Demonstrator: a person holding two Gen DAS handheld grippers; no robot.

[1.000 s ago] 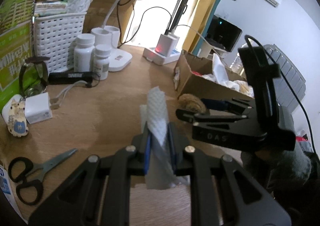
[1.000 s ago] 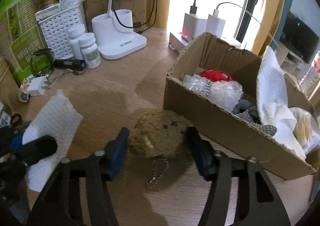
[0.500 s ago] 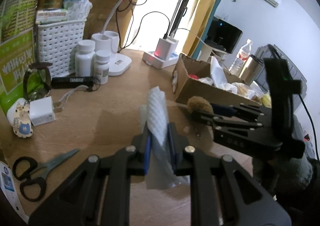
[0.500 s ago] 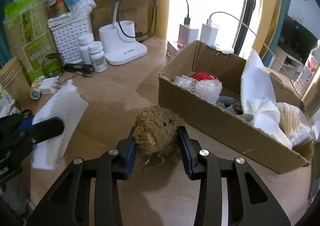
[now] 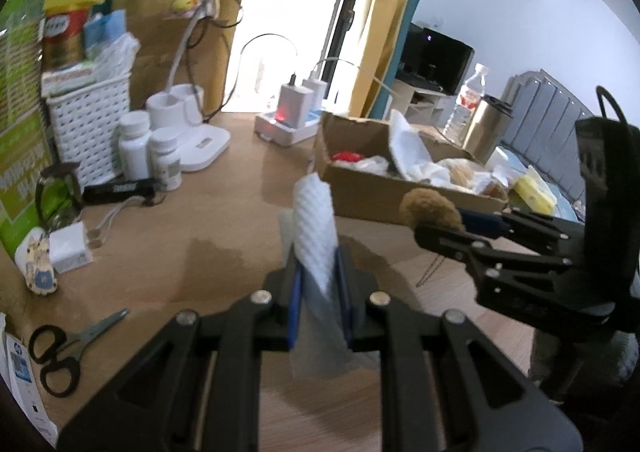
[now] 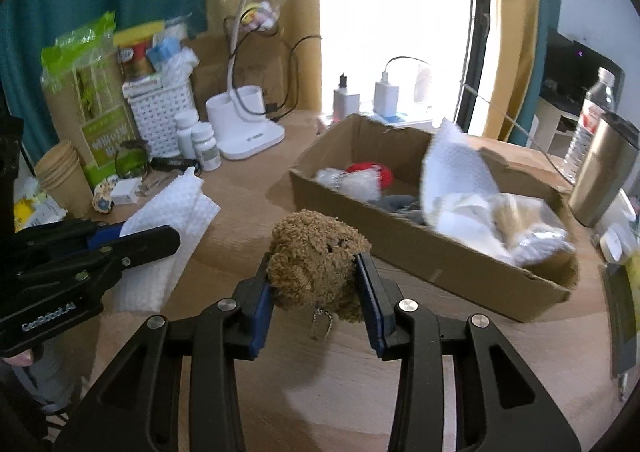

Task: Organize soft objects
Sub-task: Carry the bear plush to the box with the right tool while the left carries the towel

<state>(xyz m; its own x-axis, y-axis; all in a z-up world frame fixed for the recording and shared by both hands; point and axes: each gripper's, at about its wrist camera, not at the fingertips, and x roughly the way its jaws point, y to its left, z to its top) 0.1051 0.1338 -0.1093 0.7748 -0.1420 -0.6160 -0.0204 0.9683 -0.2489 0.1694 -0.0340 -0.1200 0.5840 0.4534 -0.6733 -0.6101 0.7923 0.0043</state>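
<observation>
Left wrist view: the left gripper (image 5: 319,284) is clamped tight on a white quilted paper towel (image 5: 314,228), which sticks up between the pads above the wooden table (image 5: 208,220). The cardboard box (image 5: 372,188) of soft stuff sits just behind it.

Right wrist view: the right gripper (image 6: 316,288) has squeezed in on a brown plush toy (image 6: 314,256), both blue pads pressing its sides, little chain dangling underneath. It's held clear of the table, just in front of the box's near wall.

The left hand-held gripper (image 6: 152,240) reads "GenRobot.AI"; other labels are too blurred.
</observation>
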